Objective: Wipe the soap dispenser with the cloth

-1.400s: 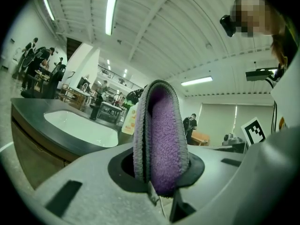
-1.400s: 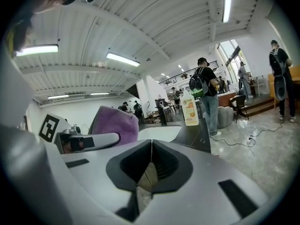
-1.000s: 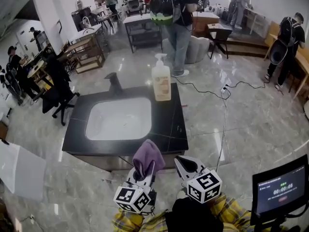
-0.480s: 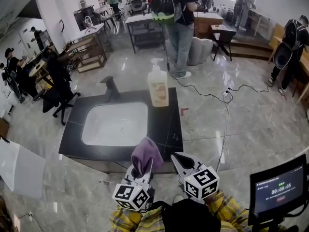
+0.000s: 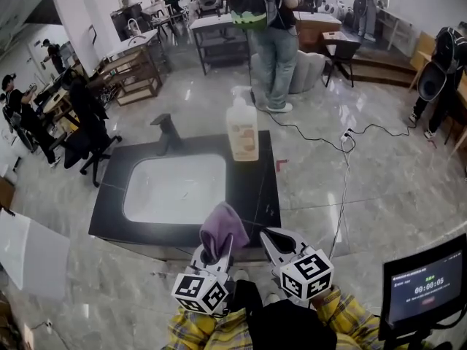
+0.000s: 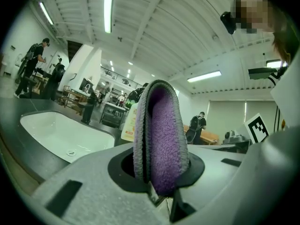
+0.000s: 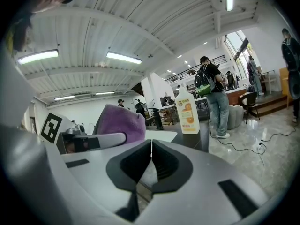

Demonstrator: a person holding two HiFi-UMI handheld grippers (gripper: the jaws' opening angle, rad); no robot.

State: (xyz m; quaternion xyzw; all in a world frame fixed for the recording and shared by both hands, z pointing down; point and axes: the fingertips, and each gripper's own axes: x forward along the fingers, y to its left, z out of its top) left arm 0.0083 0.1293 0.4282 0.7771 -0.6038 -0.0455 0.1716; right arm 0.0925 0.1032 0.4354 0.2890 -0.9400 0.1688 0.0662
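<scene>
A pump soap dispenser (image 5: 242, 130) with an orange label stands on the black counter (image 5: 252, 188) at its far right corner; it also shows as the dispenser (image 7: 187, 111) in the right gripper view and partly behind the cloth as the bottle (image 6: 128, 122) in the left gripper view. My left gripper (image 5: 217, 248) is shut on a folded purple cloth (image 5: 223, 229), which sticks up between its jaws as the cloth (image 6: 159, 135). My right gripper (image 5: 271, 240) hangs beside it, shut and empty (image 7: 151, 146). Both are at the counter's near edge, well short of the dispenser.
A white sink basin (image 5: 175, 187) is set in the counter, with a black faucet (image 5: 167, 131) behind it. A person with a backpack (image 5: 270, 28) stands beyond the counter. A cable (image 5: 339, 152) lies on the floor at right. A screen (image 5: 425, 286) sits at lower right.
Both grippers have come a little closer to the counter's near edge, the cloth still clamped in the left one. The counter and dispenser sit slightly lower and nearer in the head view.
</scene>
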